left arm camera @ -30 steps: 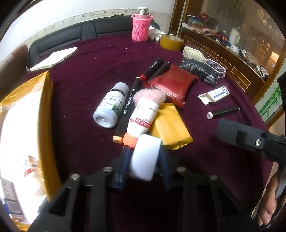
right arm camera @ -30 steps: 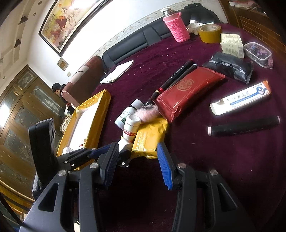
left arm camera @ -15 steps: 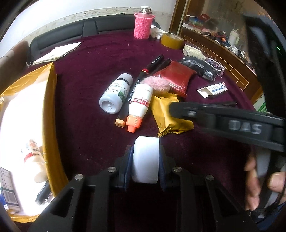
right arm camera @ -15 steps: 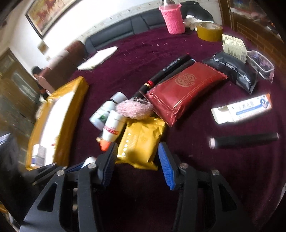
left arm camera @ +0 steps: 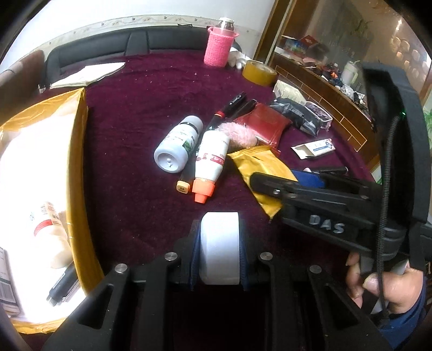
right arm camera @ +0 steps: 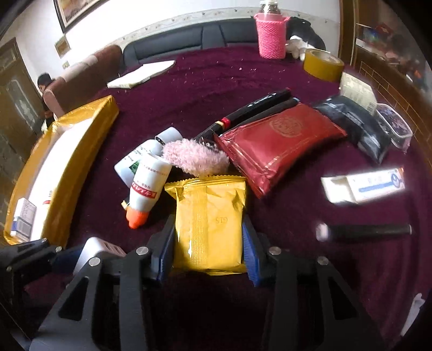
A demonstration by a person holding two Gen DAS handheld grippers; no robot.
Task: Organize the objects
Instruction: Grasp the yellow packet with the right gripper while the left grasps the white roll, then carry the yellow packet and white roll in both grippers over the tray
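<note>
Right wrist: maroon tablecloth (right arm camera: 216, 81), black sofa (right arm camera: 175, 40)

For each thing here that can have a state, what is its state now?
Left gripper: shut on white roll.
Right gripper: open, fingers either side of gold packet.
Gold box: open, items inside.
Orange-capped bottle: lying, capped.
Medicine carton: end flap open.

Home living room, black leather sofa (right arm camera: 189, 37) behind maroon-clothed table (right arm camera: 205, 81), framed painting (right arm camera: 73, 10), wooden cabinet (left arm camera: 324, 89)
</note>
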